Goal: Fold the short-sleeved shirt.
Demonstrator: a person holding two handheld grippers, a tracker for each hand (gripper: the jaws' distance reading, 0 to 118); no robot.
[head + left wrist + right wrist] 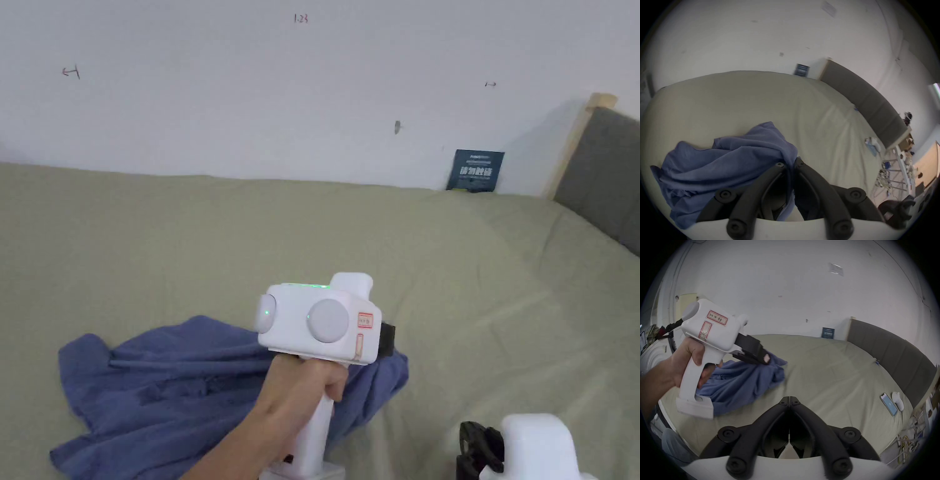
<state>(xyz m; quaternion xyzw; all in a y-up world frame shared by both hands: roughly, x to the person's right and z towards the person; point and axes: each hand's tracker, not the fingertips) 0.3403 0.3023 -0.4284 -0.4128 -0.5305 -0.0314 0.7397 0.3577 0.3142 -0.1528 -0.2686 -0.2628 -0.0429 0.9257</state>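
Observation:
A crumpled blue short-sleeved shirt (162, 394) lies on the olive-green bed (437, 262), at the lower left in the head view. My left gripper (790, 164) is shut on a bunched fold of the shirt (730, 164) and holds that part lifted off the sheet. A hand grips its white body (319, 325). The right gripper view shows the left gripper (765, 361) pinching the shirt (740, 382) from the side. My right gripper (789, 398) is shut with nothing between its jaws, above bare sheet to the right of the shirt, its white body (537, 450) at the bottom edge.
A grey padded headboard (603, 175) runs along the bed's right side, and a white wall stands behind. A dark blue card (475, 170) leans against that wall. A phone (889, 404) and a white object (898, 400) lie near the headboard. Shelves and cables stand beyond the bed's right corner.

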